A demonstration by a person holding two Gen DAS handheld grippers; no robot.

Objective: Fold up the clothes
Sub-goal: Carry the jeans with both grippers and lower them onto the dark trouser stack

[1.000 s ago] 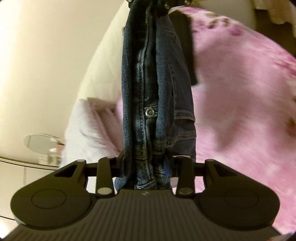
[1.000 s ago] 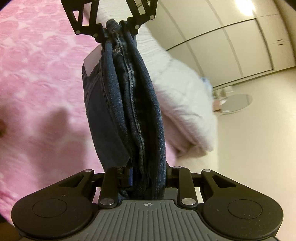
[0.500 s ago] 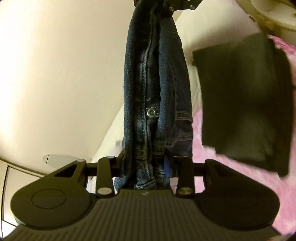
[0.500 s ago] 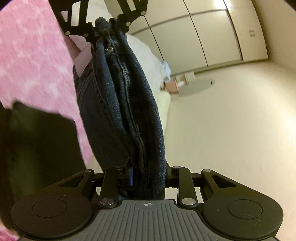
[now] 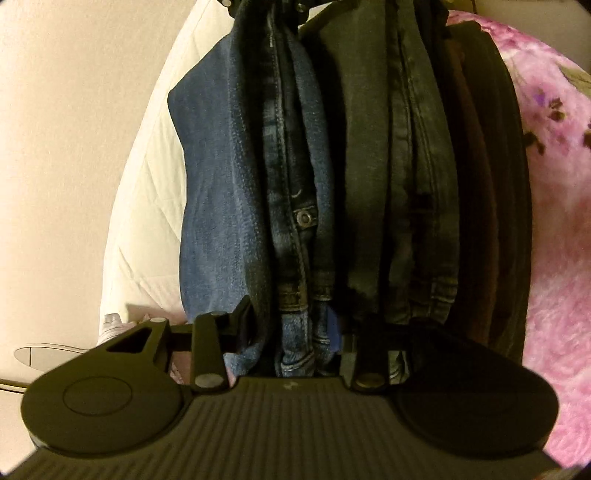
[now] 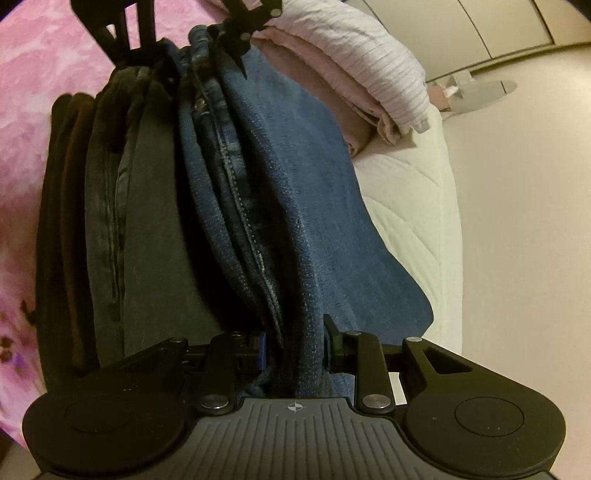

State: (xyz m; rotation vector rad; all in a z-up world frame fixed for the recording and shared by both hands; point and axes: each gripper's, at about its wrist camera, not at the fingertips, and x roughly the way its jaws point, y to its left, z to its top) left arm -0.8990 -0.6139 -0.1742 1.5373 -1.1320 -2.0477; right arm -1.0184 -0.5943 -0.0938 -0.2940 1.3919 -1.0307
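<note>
Folded blue jeans stretch between my two grippers and lie against a stack of folded dark clothes. My left gripper is shut on one end of the jeans. My right gripper is shut on the other end of the jeans. The opposite gripper shows at the top of each view, left gripper and right gripper. The stack holds grey, brown and black pieces.
The clothes rest on a pink flowered blanket over a white quilted mattress. Folded pale pink and white striped garments lie beside the jeans near the mattress edge. A round mirror sits by cream cupboard doors.
Both grippers have carried the jeans down onto the stack of dark clothes. The jeans, hanging free before, now lie spread against the pile. Both grippers stay shut.
</note>
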